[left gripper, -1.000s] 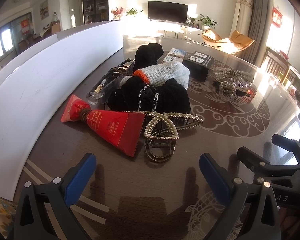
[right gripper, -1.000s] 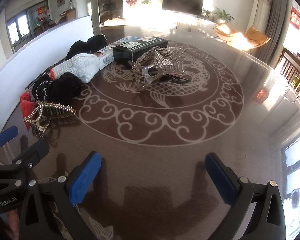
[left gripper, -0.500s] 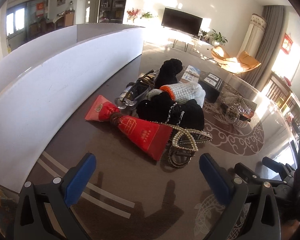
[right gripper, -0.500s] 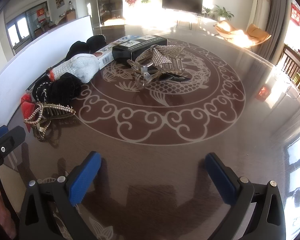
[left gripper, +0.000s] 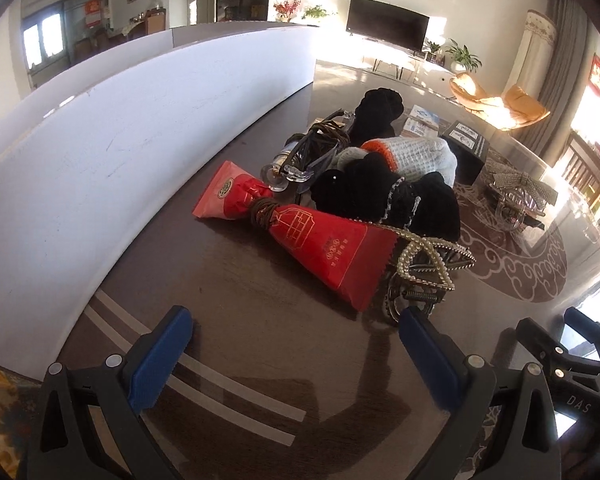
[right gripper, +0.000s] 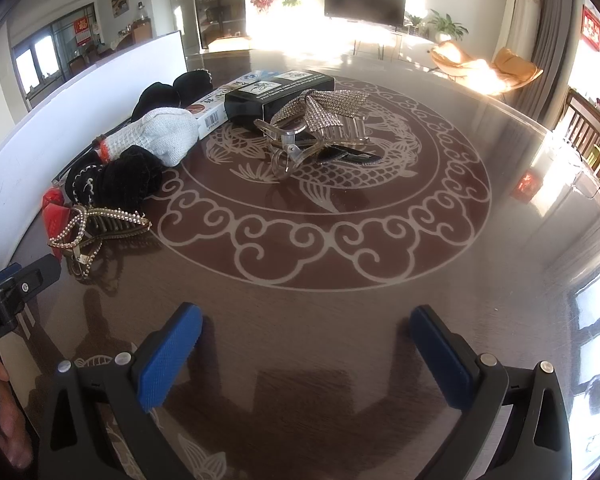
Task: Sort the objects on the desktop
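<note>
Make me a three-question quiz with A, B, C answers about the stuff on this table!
1. Where is the pearl hair clip?
A. On the black box
B. Beside the red pouch's wide end
C. Inside the left tongs

2. What colour is the knitted glove's cuff?
A. Orange
B. Green
C. Purple

3. How are the right tongs?
A. Shut on a clip
B. Shut on nothing
C. Open, holding nothing

Answers: 1 B, it lies against the red pouch. 2 A, an orange band rims the white knit. 3 C, the blue pads stand apart over bare table.
</note>
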Demonstrator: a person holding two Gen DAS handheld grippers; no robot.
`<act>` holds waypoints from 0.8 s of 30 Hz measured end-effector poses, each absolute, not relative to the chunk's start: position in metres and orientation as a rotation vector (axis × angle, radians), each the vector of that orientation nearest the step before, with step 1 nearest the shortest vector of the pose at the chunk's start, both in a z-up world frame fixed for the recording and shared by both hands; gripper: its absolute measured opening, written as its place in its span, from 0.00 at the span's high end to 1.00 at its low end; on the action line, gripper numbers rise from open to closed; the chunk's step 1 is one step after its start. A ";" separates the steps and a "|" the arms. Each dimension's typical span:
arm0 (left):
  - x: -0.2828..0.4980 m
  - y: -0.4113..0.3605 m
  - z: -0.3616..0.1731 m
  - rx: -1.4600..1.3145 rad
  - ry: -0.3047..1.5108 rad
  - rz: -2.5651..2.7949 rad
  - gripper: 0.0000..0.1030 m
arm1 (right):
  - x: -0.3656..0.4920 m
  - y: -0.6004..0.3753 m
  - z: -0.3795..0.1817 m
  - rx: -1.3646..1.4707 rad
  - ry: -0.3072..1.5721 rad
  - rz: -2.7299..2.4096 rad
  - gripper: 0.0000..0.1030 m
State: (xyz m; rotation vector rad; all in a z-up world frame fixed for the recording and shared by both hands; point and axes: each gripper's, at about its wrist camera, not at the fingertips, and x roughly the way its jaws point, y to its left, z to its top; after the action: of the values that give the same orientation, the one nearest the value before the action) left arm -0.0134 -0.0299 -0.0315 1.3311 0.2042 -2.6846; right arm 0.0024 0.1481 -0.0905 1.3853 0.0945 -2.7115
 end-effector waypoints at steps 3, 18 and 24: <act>-0.014 -0.024 -0.034 1.344 0.118 -2.664 0.00 | 0.002 0.148 -0.091 1.385 0.095 -2.712 0.00; -0.029 0.005 -0.031 1.460 -0.009 -2.767 0.00 | 0.003 0.148 -0.091 1.385 0.095 -2.712 0.00; -0.016 -0.004 -0.018 1.371 -0.027 -2.702 0.00 | 0.003 0.147 -0.090 1.383 0.092 -2.710 0.00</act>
State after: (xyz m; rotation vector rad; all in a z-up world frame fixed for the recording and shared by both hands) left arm -0.0155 -0.0039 -0.0185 1.3712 -0.0274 -2.7021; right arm 0.0033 0.1475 -0.0897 1.3830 0.0921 -2.7102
